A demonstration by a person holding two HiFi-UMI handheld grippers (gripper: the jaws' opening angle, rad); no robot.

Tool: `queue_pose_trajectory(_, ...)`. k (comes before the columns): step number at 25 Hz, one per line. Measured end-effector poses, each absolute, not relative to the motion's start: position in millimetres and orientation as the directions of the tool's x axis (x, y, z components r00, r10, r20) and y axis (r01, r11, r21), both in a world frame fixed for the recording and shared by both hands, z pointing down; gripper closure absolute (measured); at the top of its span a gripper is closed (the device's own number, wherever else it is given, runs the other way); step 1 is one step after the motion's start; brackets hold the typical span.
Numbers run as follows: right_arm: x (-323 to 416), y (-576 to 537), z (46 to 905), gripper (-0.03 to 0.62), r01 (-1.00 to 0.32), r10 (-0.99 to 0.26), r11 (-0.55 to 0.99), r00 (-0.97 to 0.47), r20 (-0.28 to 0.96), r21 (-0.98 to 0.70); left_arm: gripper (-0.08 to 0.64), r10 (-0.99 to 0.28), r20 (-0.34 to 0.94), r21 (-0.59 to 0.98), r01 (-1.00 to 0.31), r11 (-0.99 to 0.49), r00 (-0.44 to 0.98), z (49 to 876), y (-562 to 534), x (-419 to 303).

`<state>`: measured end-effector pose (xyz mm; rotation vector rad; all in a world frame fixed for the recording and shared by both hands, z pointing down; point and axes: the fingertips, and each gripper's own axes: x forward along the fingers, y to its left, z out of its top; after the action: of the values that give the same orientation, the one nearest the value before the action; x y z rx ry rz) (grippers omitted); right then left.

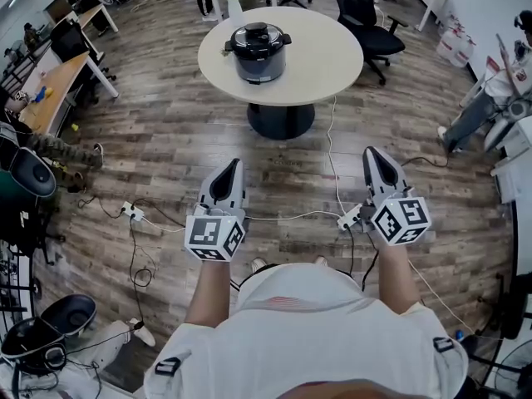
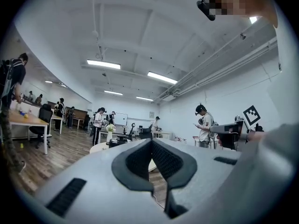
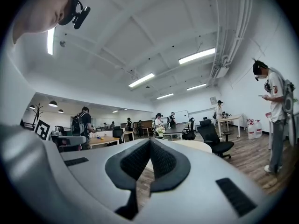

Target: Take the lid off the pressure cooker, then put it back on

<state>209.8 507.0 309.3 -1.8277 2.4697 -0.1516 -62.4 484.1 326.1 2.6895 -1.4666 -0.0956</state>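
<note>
Black pressure cooker (image 1: 258, 52) well beyond the closed, empty left gripper (image 1: 235, 164) and right gripper (image 1: 371, 151).

We see a glossy dark pressure cooker (image 1: 259, 52) on a smooth matt cream bench (image 1: 332, 65), a wood-plank floor (image 1: 166, 131) (dull, greyish), and matt grey plastic on the left hand-held gripper (image 1: 233, 165) and right hand-held gripper (image 1: 372, 151).
</note>
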Motion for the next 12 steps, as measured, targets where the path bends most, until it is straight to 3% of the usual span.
queue_pose_trajectory(7,191.5,507.7,312.4,0.592,-0.949,-0.966,0.256,-0.257,-0.020,-0.186,0.555,-0.833,-0.003,0.105,-0.828,-0.551,0.553,334.5,489.0,-87.1)
queue_pose_trajectory(12,146.7,507.1,315.2,0.592,-0.932,-0.950,0.311,-0.311,-0.030,-0.188,0.555,-0.833,0.013,0.118,-0.828,-0.548,0.553,341.8,488.8,-125.2)
